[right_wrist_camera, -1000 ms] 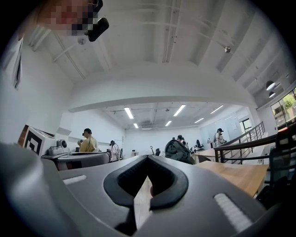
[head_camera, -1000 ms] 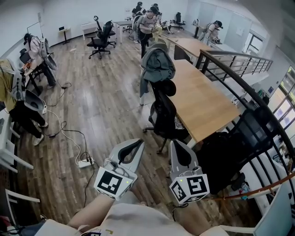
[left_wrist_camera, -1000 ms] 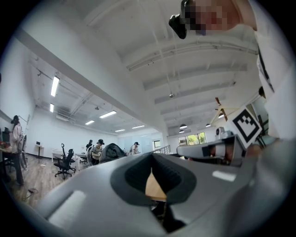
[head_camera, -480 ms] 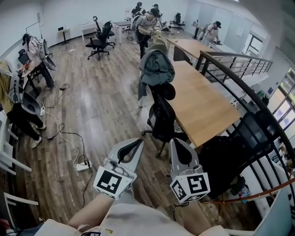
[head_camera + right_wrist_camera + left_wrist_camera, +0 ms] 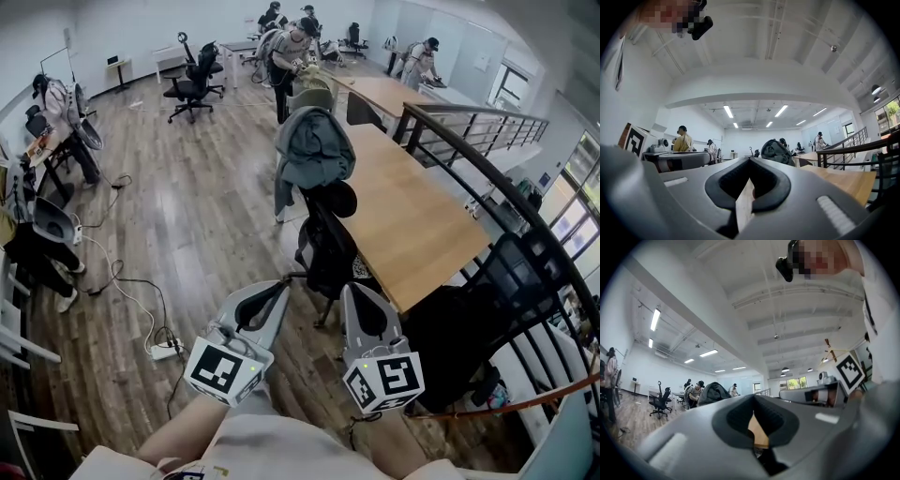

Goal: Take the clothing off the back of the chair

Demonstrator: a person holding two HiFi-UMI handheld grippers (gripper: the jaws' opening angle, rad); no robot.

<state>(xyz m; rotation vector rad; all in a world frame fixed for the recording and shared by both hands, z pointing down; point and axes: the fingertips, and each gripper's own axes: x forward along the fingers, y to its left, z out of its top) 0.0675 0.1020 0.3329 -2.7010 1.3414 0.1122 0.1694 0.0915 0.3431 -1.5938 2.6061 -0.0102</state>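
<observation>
A grey-green piece of clothing (image 5: 314,150) hangs over the back of a chair at the near end of the long wooden table (image 5: 403,202). It also shows as a dark hump in the left gripper view (image 5: 714,392) and in the right gripper view (image 5: 776,152). My left gripper (image 5: 281,289) and right gripper (image 5: 361,292) are side by side low in the head view, pointing toward the chair and well short of it. Both are shut with nothing between the jaws, as the left gripper (image 5: 753,399) and right gripper (image 5: 749,161) show in their own views.
A black office chair (image 5: 328,248) stands between me and the draped chair. A dark bag (image 5: 450,328) sits at the table's near corner by the curved railing (image 5: 487,178). A power strip with cables (image 5: 164,350) lies on the wood floor. Several people work at the back.
The chair with the clothing and the black chair have come closer in the head view. Both grippers travelled forward together and stayed shut.
</observation>
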